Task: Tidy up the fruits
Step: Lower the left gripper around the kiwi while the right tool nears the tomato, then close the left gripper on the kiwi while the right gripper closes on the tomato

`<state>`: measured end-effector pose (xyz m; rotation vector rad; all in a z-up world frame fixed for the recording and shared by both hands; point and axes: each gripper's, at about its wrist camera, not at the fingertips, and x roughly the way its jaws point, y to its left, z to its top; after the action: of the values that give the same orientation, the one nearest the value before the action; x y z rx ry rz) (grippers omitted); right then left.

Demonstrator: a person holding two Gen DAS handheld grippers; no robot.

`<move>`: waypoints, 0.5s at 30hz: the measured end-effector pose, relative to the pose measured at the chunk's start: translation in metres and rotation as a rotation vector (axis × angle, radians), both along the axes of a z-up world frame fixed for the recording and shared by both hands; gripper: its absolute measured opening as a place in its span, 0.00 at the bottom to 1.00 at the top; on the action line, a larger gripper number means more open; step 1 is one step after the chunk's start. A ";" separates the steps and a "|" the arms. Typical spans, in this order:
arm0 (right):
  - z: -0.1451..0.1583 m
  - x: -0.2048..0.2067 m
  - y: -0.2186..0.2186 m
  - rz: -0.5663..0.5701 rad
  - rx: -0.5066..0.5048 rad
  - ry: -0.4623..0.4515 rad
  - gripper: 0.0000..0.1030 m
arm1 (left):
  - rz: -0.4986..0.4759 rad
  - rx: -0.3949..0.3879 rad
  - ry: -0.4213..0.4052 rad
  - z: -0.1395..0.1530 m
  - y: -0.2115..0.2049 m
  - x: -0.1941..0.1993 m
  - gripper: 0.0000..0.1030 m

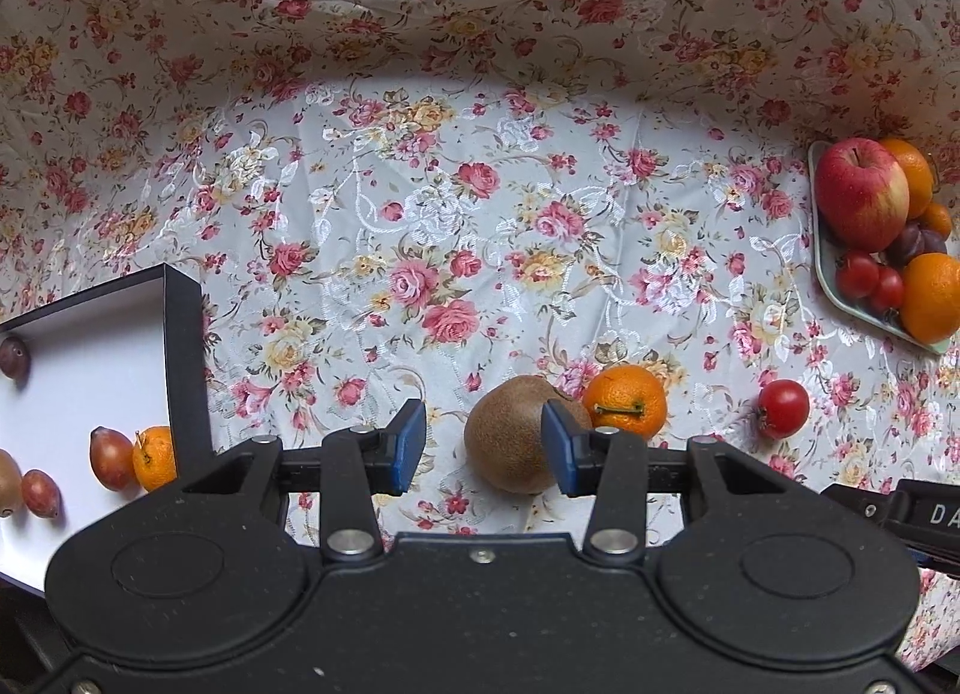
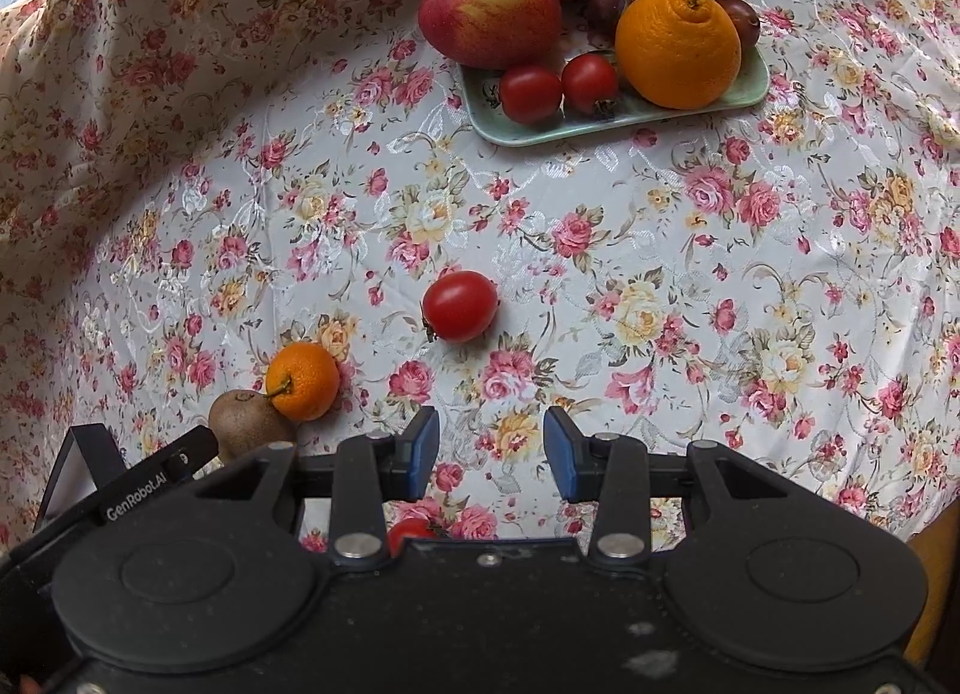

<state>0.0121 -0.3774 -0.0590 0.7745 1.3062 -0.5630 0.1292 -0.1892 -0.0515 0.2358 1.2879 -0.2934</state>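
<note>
The left gripper [image 1: 483,445] stood partly open and held nothing. A kiwi [image 1: 516,434] lay low in the middle of the frame, maybe just behind the right pad. A small orange [image 1: 625,401] touched the kiwi. The right gripper [image 2: 491,454] was partly open over bare cloth [image 2: 660,250]. A tomato [image 2: 459,305] lay mid-frame, and a plate [image 2: 612,120] of fruit sat at the top.

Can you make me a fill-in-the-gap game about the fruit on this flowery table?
1. The biggest red fruit on the green tray is an ____.
2. The small orange on the cloth touches a brown ____.
3. The tomato lying alone on the tablecloth is coloured ____.
4. The left tongs and right tongs both have pads coloured ____.

Missing words: apple; kiwi; red; blue.
</note>
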 end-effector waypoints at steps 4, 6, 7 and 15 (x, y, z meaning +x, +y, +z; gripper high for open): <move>-0.001 -0.001 -0.003 -0.013 0.003 0.007 0.41 | -0.027 -0.012 0.003 -0.001 -0.005 -0.001 0.51; -0.003 0.000 -0.004 -0.014 0.010 0.009 0.41 | -0.038 -0.014 0.011 -0.003 -0.008 -0.002 0.51; -0.003 0.001 -0.004 -0.012 0.015 0.007 0.41 | -0.042 -0.016 0.015 -0.004 -0.009 -0.002 0.51; -0.008 0.010 0.000 0.007 0.023 0.011 0.41 | -0.034 -0.029 0.057 -0.012 -0.010 0.004 0.51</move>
<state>0.0223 -0.3775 -0.0669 0.7867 1.3267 -0.5480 0.1328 -0.1993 -0.0637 0.2262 1.3360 -0.3496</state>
